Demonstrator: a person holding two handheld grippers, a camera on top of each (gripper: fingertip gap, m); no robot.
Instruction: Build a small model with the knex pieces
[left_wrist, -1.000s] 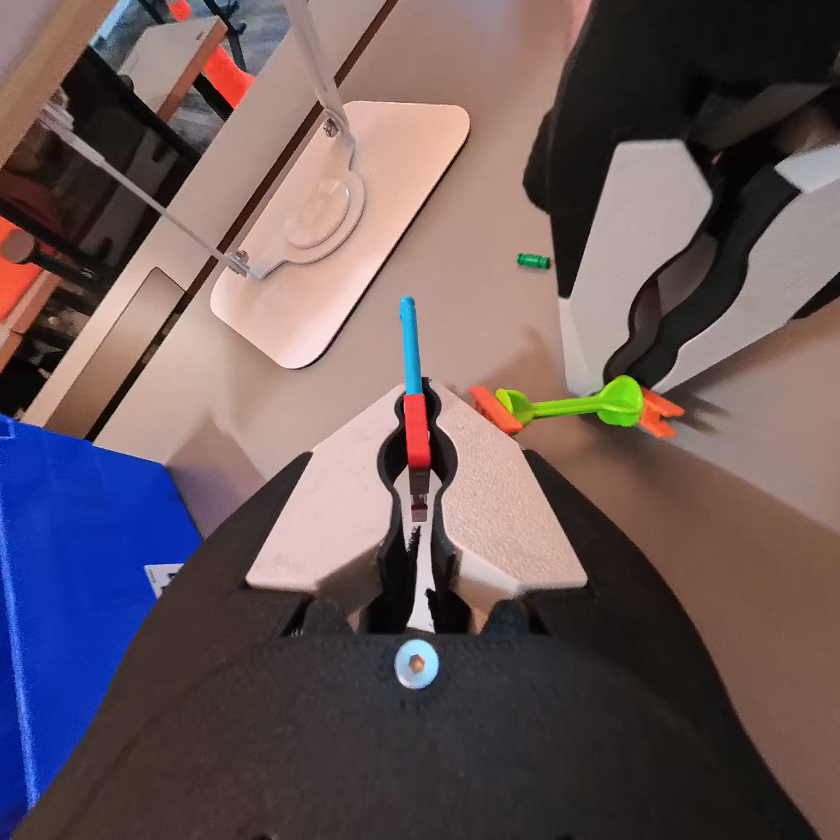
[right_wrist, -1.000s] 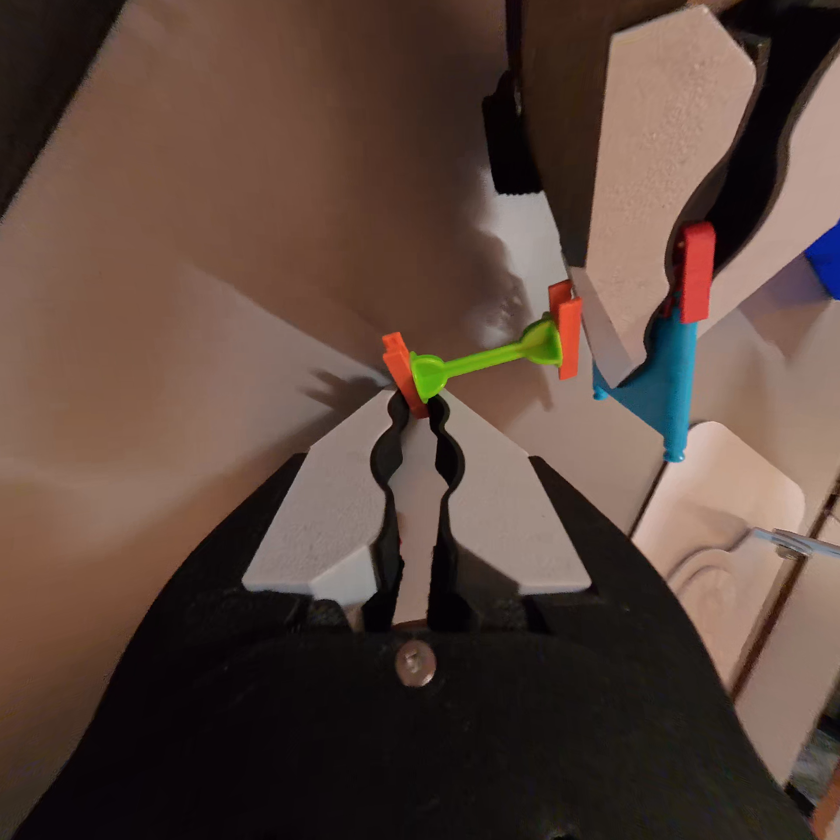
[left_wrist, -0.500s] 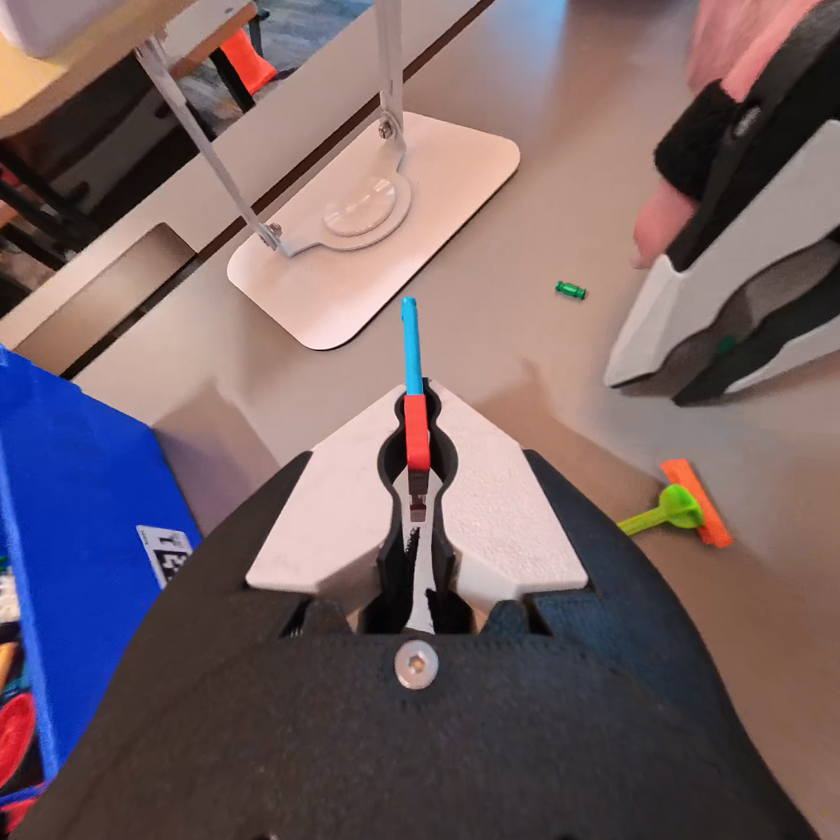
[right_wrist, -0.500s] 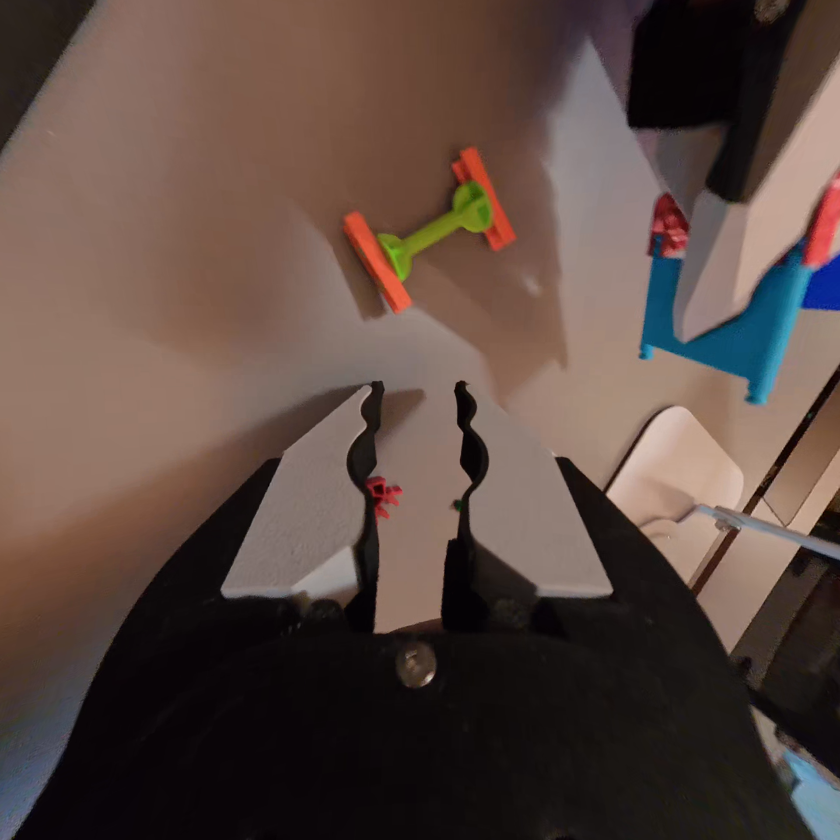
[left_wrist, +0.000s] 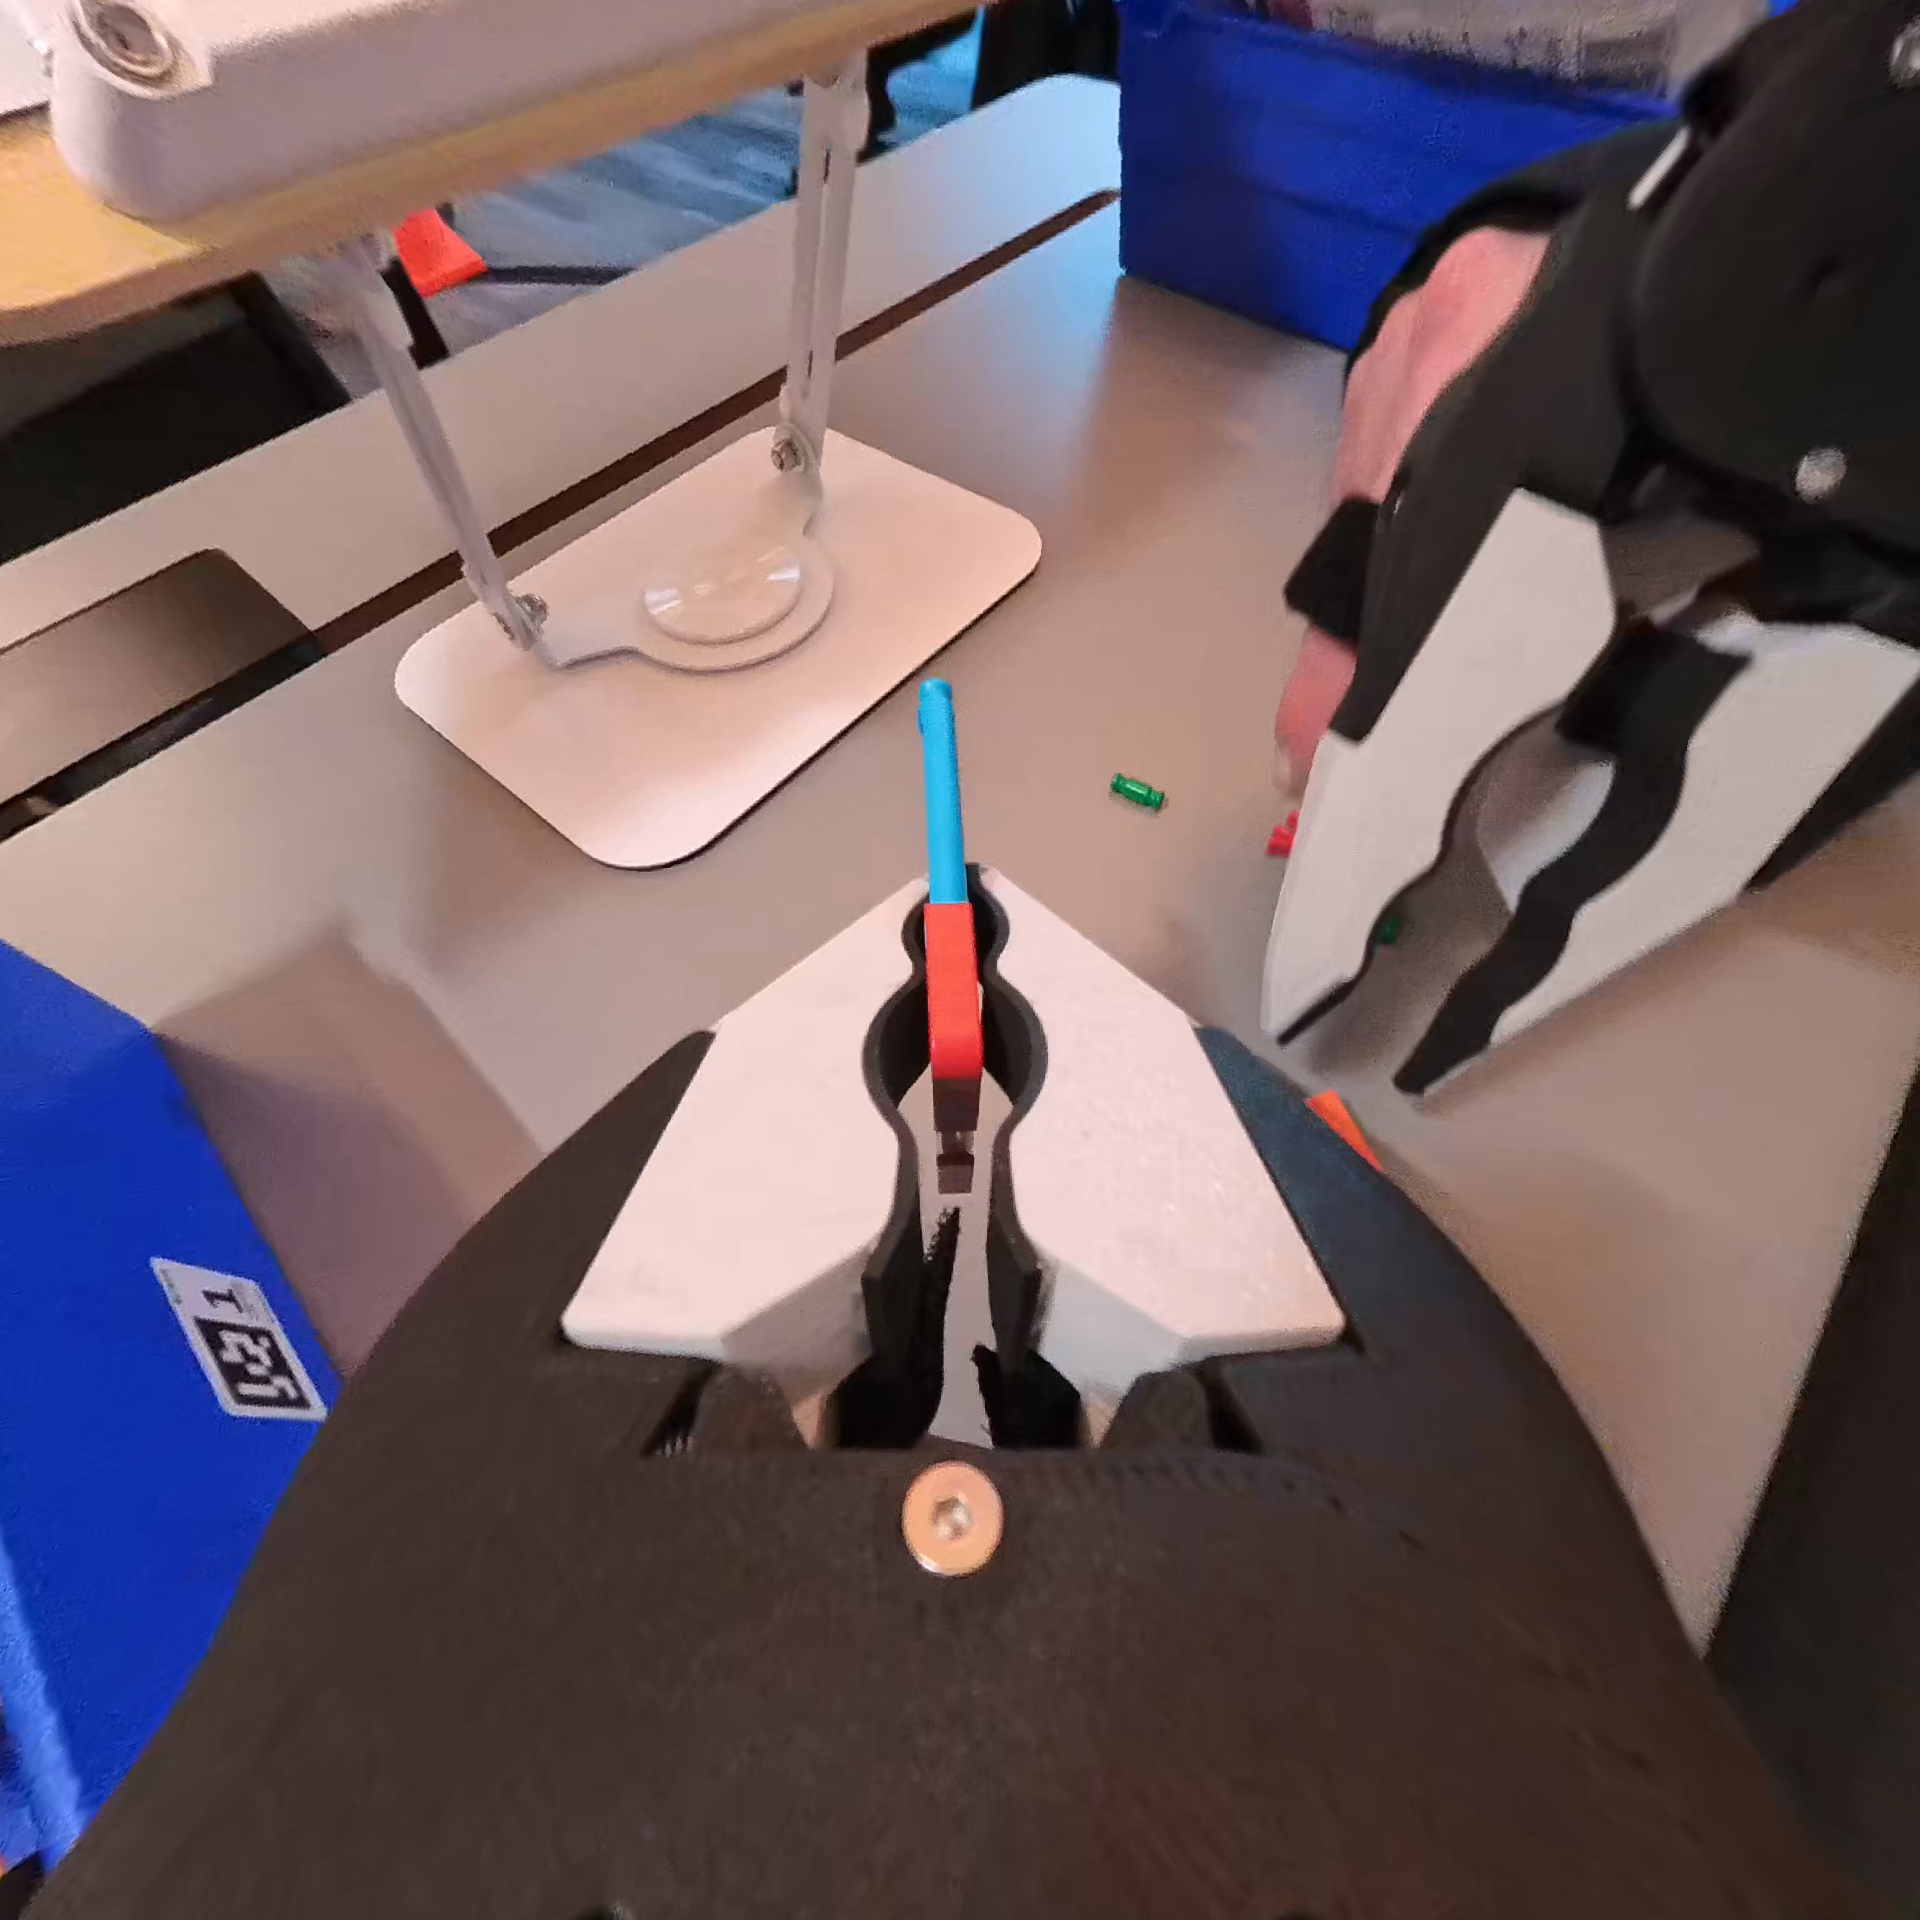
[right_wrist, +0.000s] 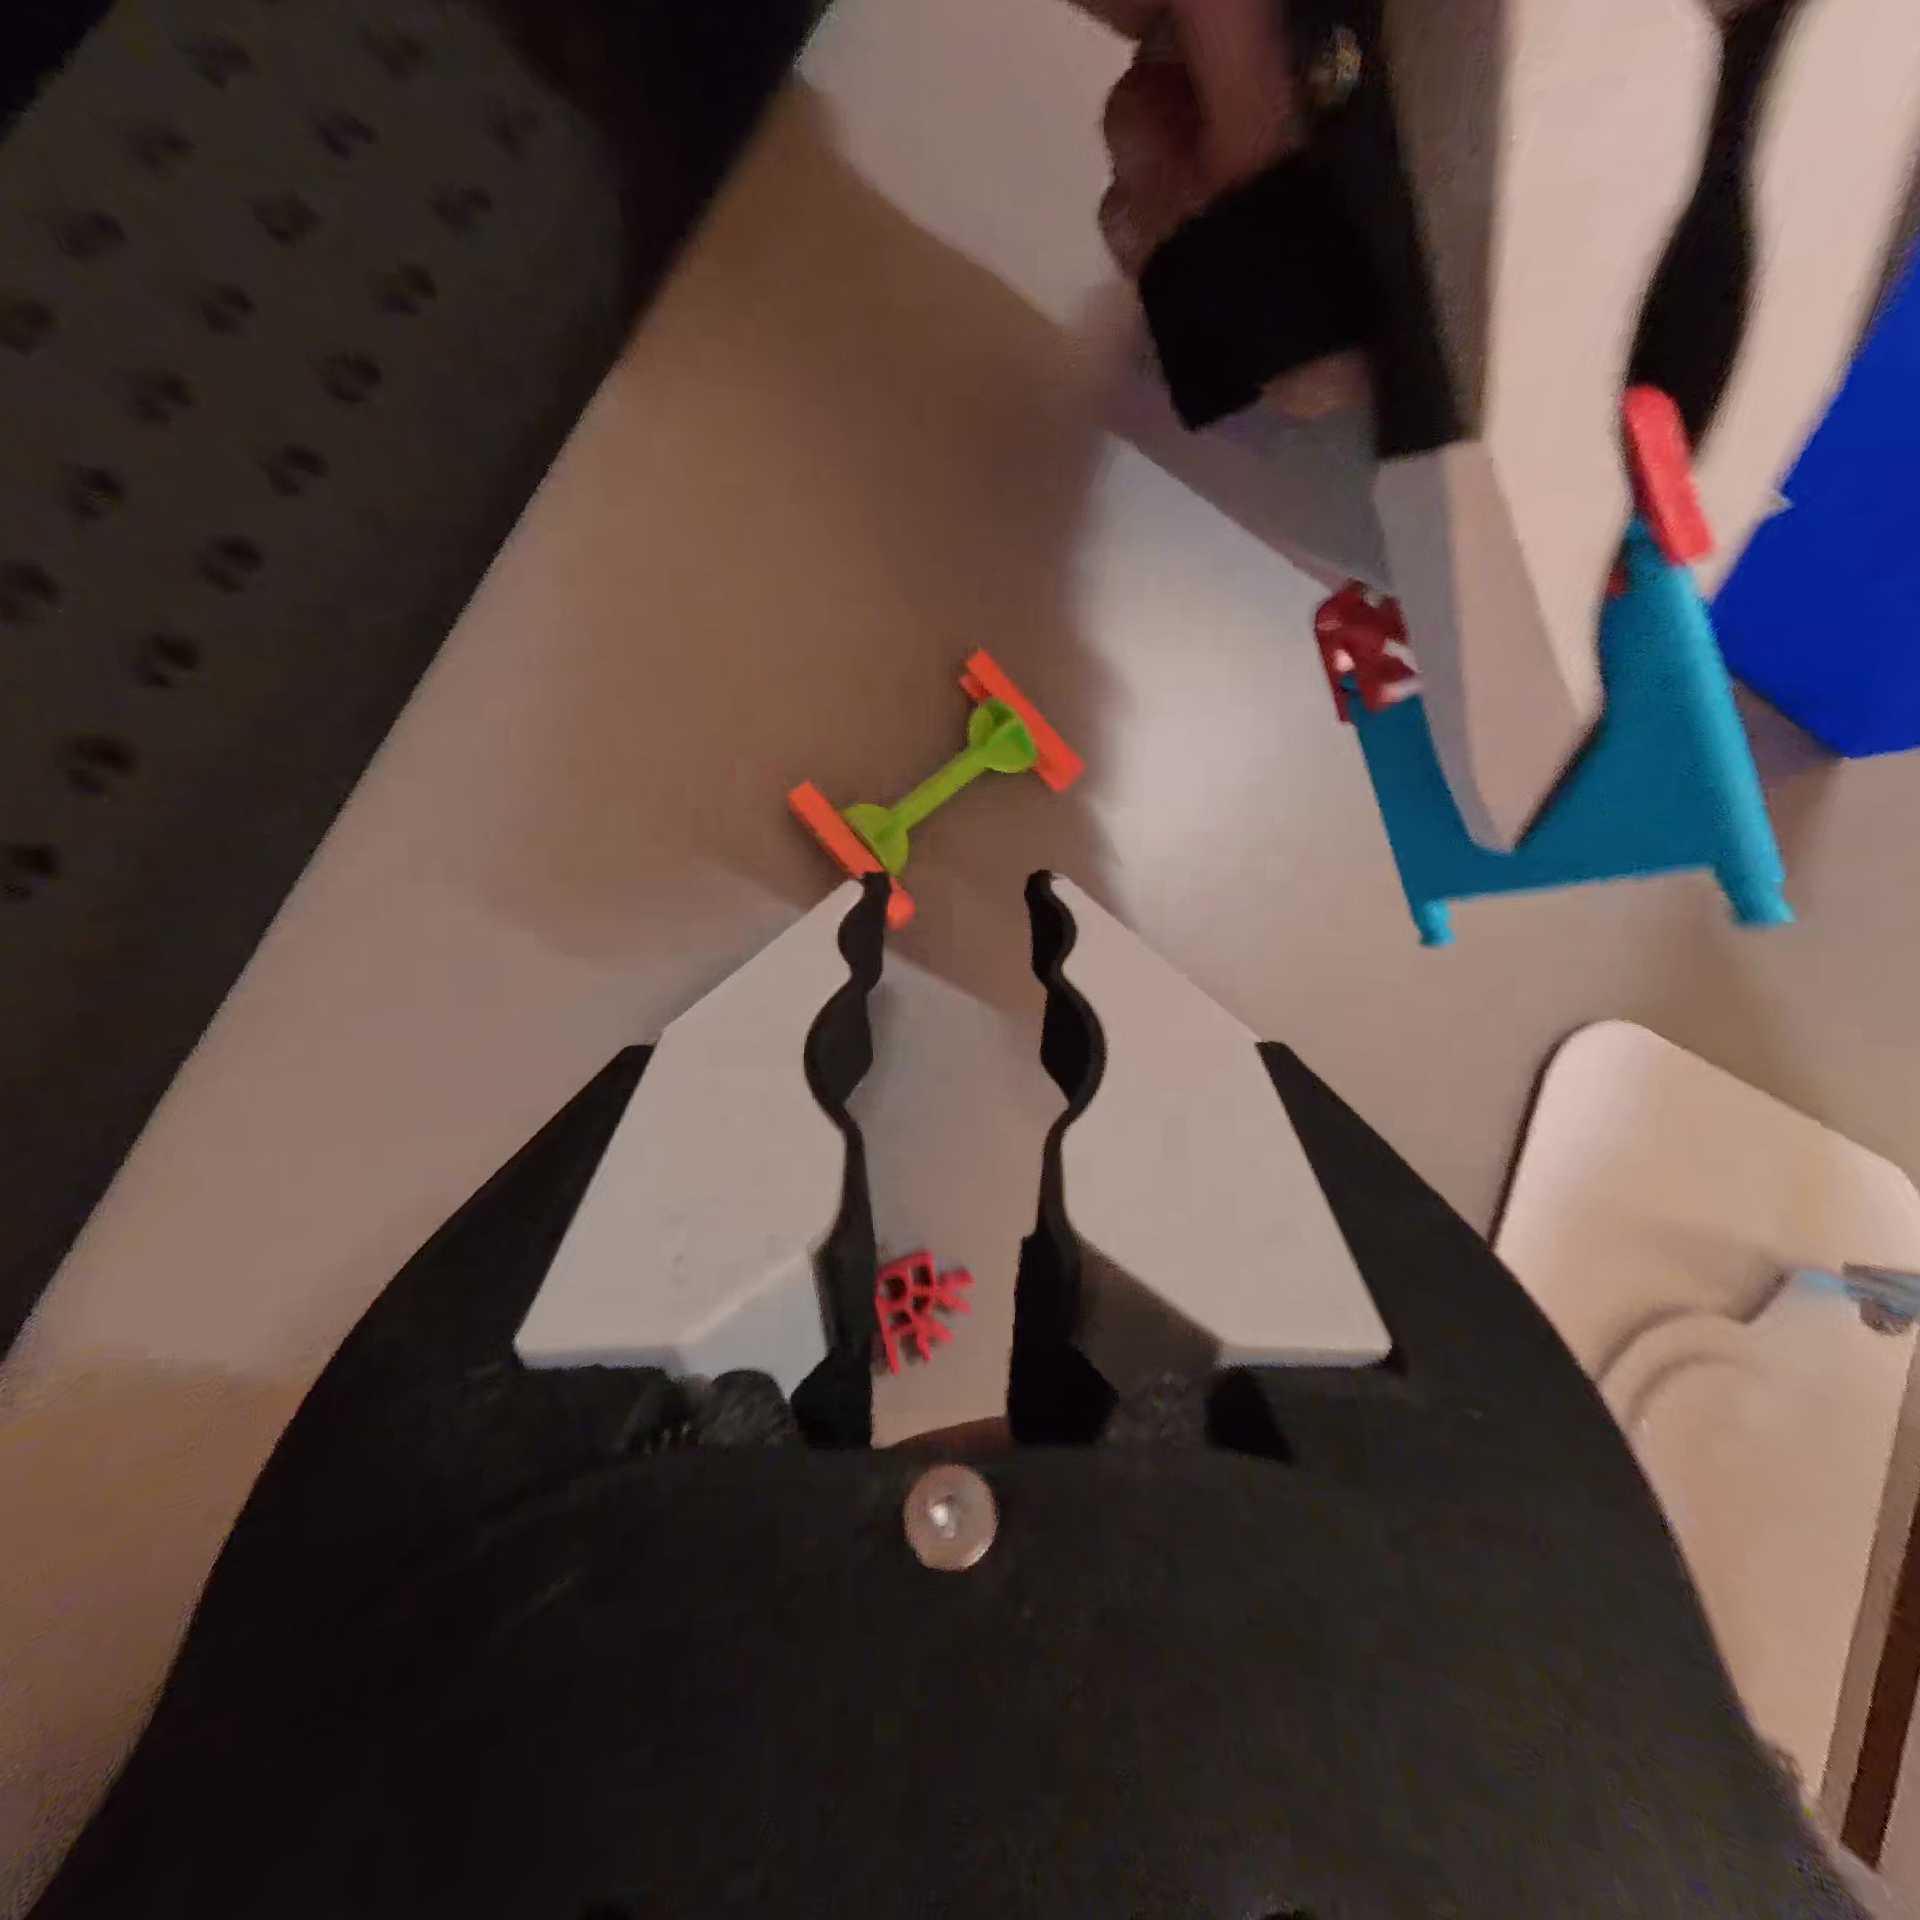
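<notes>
My left gripper (left_wrist: 951, 899) is shut on a red clip (left_wrist: 953, 987) joined to a blue frame piece (left_wrist: 940, 790). The right wrist view shows that frame (right_wrist: 1558, 831) held above the table, with a red part (right_wrist: 1361, 644) on its other corner. My right gripper (right_wrist: 956, 894) is open and empty. It hovers just short of a green rod with orange end plates (right_wrist: 935, 784) that lies on the table; its left fingertip overlaps one plate. A small red lattice piece (right_wrist: 920, 1304) lies on the table between its fingers. The right gripper (left_wrist: 1345, 1055) also shows in the left wrist view.
A white stand base (left_wrist: 717, 665) sits ahead of the left gripper. A small green connector (left_wrist: 1138, 792) lies on the table. Blue bins stand at the left (left_wrist: 104, 1247) and the far right (left_wrist: 1299, 177). A dark perforated surface (right_wrist: 208, 416) lies past the table edge. One gripper's finger ends stand about 9 cm off the other's.
My right gripper let go of the green rod piece, opened and drew back; the piece now lies on the table. My left gripper lifted away with the blue frame still held.
</notes>
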